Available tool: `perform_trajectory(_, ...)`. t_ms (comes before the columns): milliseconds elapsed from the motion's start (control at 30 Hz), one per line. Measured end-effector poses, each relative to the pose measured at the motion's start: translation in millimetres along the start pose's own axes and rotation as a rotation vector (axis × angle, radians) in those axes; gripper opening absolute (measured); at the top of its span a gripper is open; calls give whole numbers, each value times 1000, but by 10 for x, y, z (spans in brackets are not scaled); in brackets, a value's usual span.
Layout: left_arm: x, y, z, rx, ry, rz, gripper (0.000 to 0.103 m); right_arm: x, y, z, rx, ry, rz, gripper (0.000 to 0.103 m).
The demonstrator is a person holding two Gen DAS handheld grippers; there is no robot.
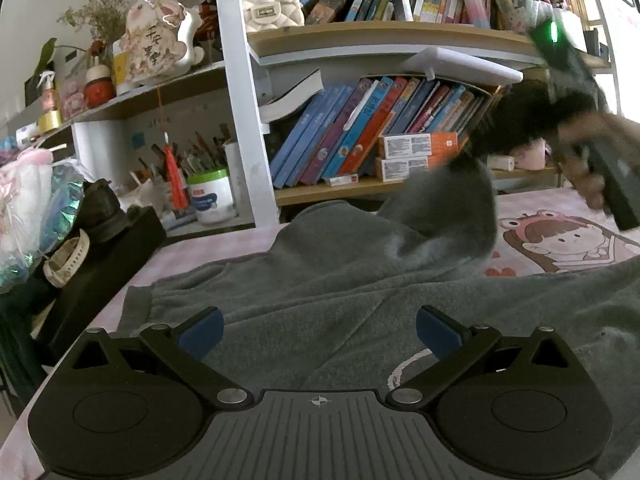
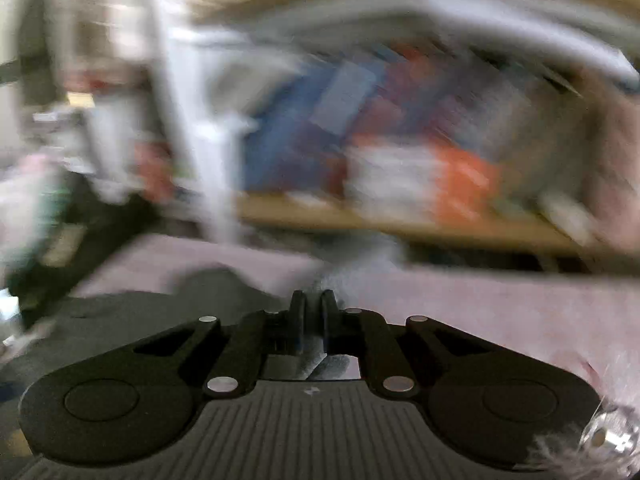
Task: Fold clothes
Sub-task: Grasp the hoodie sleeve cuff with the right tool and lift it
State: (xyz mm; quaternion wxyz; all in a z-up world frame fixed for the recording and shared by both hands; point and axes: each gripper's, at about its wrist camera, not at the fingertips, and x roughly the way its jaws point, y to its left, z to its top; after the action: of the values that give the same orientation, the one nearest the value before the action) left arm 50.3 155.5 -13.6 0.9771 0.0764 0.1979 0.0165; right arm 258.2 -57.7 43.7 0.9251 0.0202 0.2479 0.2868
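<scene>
**Mei:** Bookshelves fill the background, crammed with leaning books; below them the bench wears a pink cartoon cloth, and the grey sweatshirt sprawls across the middle of the frame.

**Tao:** Which step are we at?

**Mei:** A sleeve fold, I'd judge. The right gripper has its jaws pressed together on a strip of grey fabric, and in the left view that sleeve rises at centre right (badly blurred, so it is moving fast).

**Tao:** And the left gripper?

**Mei:** Jaws spread wide, holding nothing, low over the sweatshirt's body.

**Tao:** Next?

**Mei:** Probably lay the sleeve flat across the chest, then release.

**Tao:** Any containers?

**Mei:** A white tub at centre left; beside it, brushes stand in a holder I can't make out.
</scene>
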Motion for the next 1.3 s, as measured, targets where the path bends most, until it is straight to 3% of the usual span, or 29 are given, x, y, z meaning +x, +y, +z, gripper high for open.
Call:
perform_trajectory(33,-1,1,0,-1,0,-1,103,-43,170,16,-40,-1,85,8)
perform_trajectory(133,1,14,3,-8,2,-3,103,-18,635,-72,-154,139,413,9)
perform_trajectory(167,-1,16,2,-9,1,-4,103,-3,707,-117,-161,176,478,12)
perform_trajectory(233,-6,19,1,-10,-1,-5,103,-4,755,-171,-144,208,555,35)
perform_trajectory(267,-12,18,-1,-10,-3,-6,103,-21,730,-179,-121,202,566,60)
perform_trajectory(300,-15,21,-1,-11,-5,-8,103,-45,644,-153,-86,180,548,67)
perform_trajectory(433,-21,31,0,-13,-10,-16,103,-140,236,-45,65,101,436,67)
perform_trajectory(533,-28,33,-1,-14,-15,-20,103,-91,-134,-41,202,110,299,69)
perform_trajectory(633,-31,28,-3,-11,-17,-21,103,100,-372,-206,290,204,151,68)
perform_trajectory(767,-24,34,0,-13,-15,-22,103,284,-464,-401,393,250,169,68)
perform_trajectory(1000,-10,51,0,-27,-7,-24,103,637,-431,-414,571,199,218,62)
perform_trajectory(1133,0,66,0,-36,0,-23,103,846,-464,-422,634,216,167,59)
perform_trajectory(1233,-2,66,1,-38,1,-23,103,903,-539,-466,709,199,160,52)
perform_trajectory(1300,-4,65,0,-37,0,-24,103,903,-575,-468,704,204,139,24)
